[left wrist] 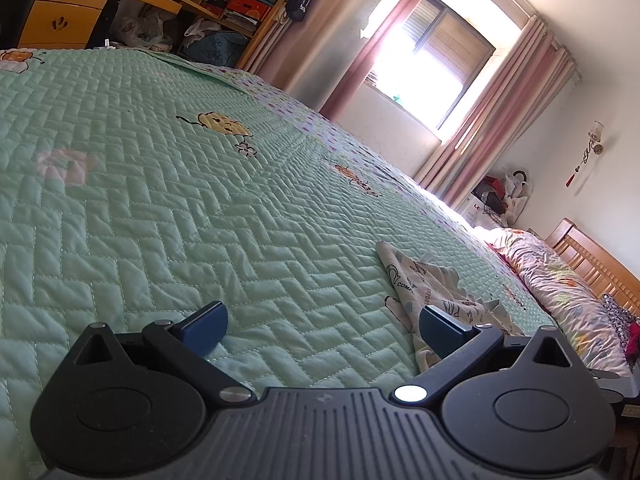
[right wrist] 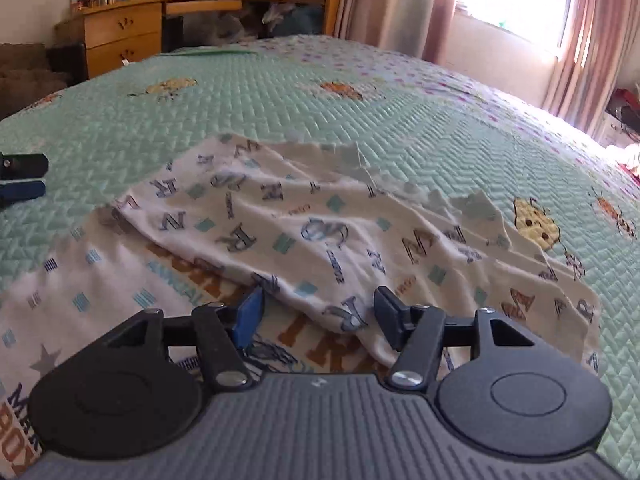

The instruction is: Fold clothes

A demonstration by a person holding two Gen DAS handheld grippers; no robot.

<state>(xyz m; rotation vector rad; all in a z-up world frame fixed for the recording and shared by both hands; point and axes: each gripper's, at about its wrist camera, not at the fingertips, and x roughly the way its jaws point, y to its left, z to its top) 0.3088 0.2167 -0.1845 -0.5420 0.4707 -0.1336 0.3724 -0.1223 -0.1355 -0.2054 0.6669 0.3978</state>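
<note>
Garment (right wrist: 304,236) lying on the green quilted bed (right wrist: 280,92), white with printed letters and small teal squares, one layer already folded over another and its near corner drooping between the jaws of the right claw (right wrist: 316,316). Standing spread, blue pads on either side of that folded corner and not pressing on it, so holding nothing. Left claw (left wrist: 322,330) hovering low over bare quilt, likewise spread and empty, with a rumpled end of the same cloth just beside its right finger. Judging the step in hand as laying down a fold and letting go: best done by clearing the pads sideways off the hem without dragging it, then checking that the upper layer's edge is lying parallel to the one beneath and smoothing the ridge running across the middle. Next grip probably best taken at a corner through both layers, with the other claw pinning the opposite end. Reading scattered capitals on the fabric, R, N, M and S among them, plus "BOY" in orange at the lower left edge; smaller print too blurred to make out.
</note>
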